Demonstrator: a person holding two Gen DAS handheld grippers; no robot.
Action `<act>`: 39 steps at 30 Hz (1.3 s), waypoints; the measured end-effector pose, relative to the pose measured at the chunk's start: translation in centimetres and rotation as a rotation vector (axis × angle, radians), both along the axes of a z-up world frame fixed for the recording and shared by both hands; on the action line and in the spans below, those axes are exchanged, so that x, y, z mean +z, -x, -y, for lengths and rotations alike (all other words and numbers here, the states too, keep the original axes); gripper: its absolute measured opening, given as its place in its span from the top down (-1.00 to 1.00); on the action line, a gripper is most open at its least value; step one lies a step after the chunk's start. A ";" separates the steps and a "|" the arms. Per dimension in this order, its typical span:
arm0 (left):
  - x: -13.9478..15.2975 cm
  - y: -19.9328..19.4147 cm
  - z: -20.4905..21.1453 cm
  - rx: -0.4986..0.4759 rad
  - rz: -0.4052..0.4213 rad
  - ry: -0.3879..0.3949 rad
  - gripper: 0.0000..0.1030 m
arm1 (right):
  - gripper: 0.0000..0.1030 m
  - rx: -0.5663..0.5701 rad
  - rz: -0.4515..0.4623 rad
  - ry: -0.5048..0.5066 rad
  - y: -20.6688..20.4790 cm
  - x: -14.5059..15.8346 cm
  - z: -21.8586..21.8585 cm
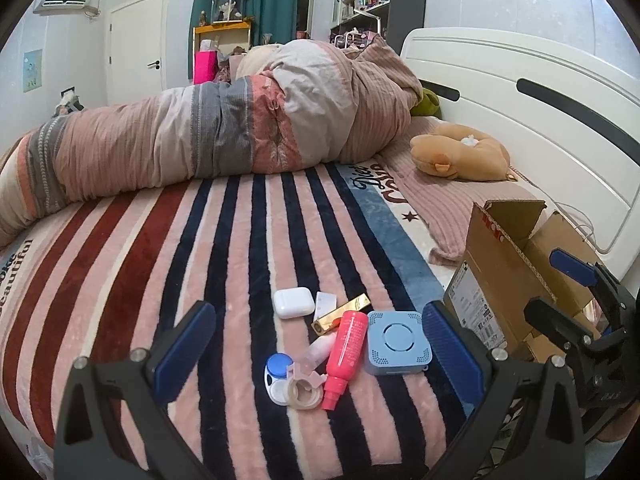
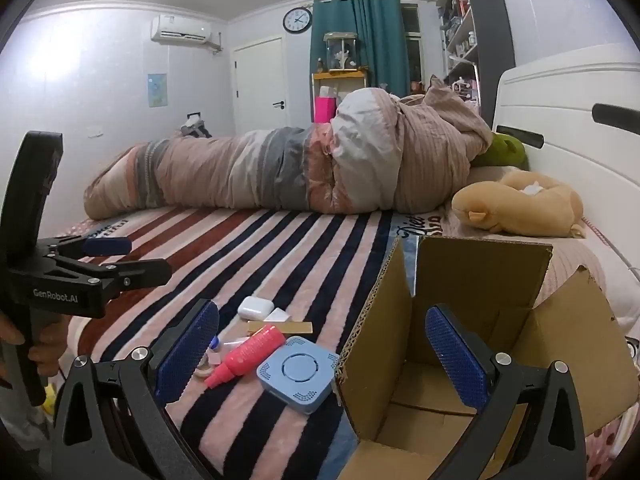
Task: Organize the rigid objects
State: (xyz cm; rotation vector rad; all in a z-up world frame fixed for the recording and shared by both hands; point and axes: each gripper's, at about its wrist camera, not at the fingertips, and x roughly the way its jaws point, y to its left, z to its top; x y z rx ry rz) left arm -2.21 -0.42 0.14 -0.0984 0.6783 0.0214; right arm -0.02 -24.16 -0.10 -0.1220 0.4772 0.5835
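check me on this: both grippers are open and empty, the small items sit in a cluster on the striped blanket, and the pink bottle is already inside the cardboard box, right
Not quite. The pink bottle is not in the cardboard box; it lies on the striped blanket beside the blue square device, as the left wrist view shows. The rest holds: left gripper and right gripper are open and empty.

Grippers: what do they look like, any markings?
Both are matte black handheld frames with silver screw heads at the joints. Each left gripper and right gripper finger ends in a blue pad with a fine dotted grid texture. In the right wrist view, the left gripper's body shows white lettering "GenRobot.AI". No cables visible on either.
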 end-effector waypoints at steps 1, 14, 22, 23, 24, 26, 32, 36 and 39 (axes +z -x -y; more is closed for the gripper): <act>0.0 0.0 0.1 0.001 -0.001 -0.001 -0.99 | -1.00 -0.003 -0.003 -0.007 0.0 0.2 0.2; 0.4 0.3 0.0 -0.002 0.003 0.016 -0.99 | -1.00 -0.018 0.009 -0.042 0.5 0.7 1.4; 0.4 0.3 0.2 -0.004 0.006 0.017 -0.99 | -1.00 -0.007 -0.013 -0.060 0.2 0.6 1.5; 0.4 0.3 0.2 -0.004 0.006 0.017 -0.99 | -1.00 -0.006 -0.013 -0.064 0.3 0.5 1.4; 0.4 0.4 0.1 -0.004 0.006 0.016 -0.99 | -1.00 -0.008 -0.013 -0.062 0.2 0.5 1.3; 0.5 0.4 0.2 -0.001 0.008 0.015 -0.99 | -1.00 -0.023 -0.016 -0.042 0.4 0.4 1.3; 0.5 0.6 -0.6 0.007 0.012 0.035 -0.99 | -1.00 -0.046 -0.035 -0.026 0.2 0.3 1.7; 0.2 0.6 -1.1 0.021 0.025 0.043 -0.99 | -1.00 -0.062 -0.064 0.021 0.4 0.5 1.0; 0.2 0.4 -1.9 0.028 0.057 0.060 -0.99 | -1.00 -0.047 -0.033 0.028 0.7 0.7 0.4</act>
